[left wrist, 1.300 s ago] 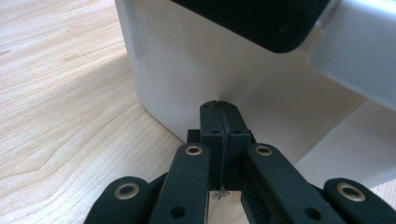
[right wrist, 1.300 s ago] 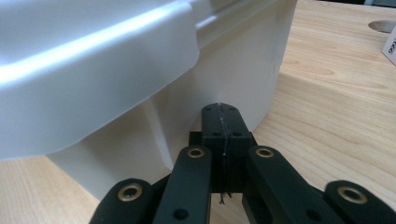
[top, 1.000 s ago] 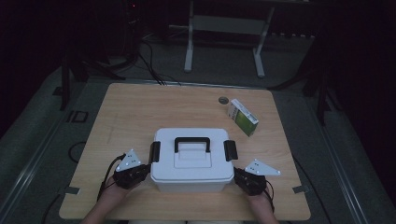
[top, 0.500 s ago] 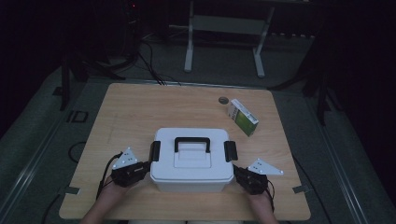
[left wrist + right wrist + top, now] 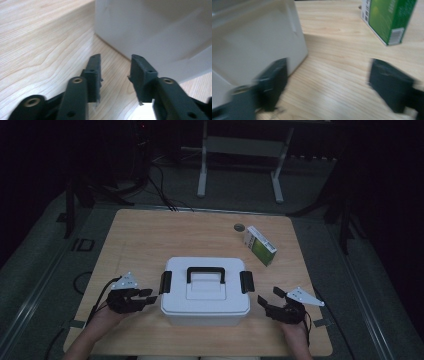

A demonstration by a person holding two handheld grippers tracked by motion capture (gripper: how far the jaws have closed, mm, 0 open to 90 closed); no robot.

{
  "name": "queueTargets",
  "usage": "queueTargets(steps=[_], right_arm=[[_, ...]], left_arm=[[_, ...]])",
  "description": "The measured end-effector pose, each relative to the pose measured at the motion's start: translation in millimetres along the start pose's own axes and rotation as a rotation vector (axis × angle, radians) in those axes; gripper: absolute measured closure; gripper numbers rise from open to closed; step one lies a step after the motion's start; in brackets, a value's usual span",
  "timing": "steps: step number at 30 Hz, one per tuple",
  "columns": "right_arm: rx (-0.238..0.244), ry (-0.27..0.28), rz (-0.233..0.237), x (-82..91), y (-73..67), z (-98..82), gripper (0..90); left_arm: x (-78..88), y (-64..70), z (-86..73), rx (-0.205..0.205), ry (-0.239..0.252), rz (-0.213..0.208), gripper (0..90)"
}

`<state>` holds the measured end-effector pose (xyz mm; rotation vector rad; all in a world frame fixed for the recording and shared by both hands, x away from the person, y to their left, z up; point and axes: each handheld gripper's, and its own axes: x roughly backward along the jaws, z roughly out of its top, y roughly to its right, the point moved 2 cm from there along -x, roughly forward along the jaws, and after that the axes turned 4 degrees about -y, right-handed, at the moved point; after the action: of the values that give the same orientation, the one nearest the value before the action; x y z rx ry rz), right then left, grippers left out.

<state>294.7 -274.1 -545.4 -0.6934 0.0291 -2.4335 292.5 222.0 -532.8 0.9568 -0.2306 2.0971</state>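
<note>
So we've got a light wooden table (image 5: 150, 235), and sitting on its near half, about centred left to right, is a white plastic box (image 5: 205, 292). It's a squat, rounded-corner storage box with a lid on, a black carry handle (image 5: 205, 271) lying flat on top, and a black latch on each short side (image 5: 165, 282). In the left gripper view its side wall is plain white and meets the wood at a clean edge.

Further back on the right there's a green and white carton (image 5: 260, 245) lying at an angle, well apart from the box, with a small dark round thing (image 5: 239, 227) just beside its far end.

Hands next. We see the left gripper (image 5: 146, 296) low by the box's left side, pointing at it but not touching, forearm coming in from the bottom edge. Its jaws have just been opening and stand partly apart, nothing between them but table.

The right gripper (image 5: 267, 296) is on the box's right side, a bit further off. Its jaws have just been opening too and are spread wide, empty, blurred in the right gripper view.
</note>
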Motion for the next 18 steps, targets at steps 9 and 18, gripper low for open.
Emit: queueTargets(steps=[9, 18], right_arm=[[0.003, 0.036, -0.011, 14.4, 17.5, -6.5, 13.6], [0.029, 0.007, -0.035, 22.4, 24.8, -18.3, 13.6]], left_arm=[[-0.6, -0.3, 1.9, -0.056, -0.262, -0.036, 25.6], [9.2, -2.0, 4.9, -0.078, -0.442, -0.076, 17.6]])
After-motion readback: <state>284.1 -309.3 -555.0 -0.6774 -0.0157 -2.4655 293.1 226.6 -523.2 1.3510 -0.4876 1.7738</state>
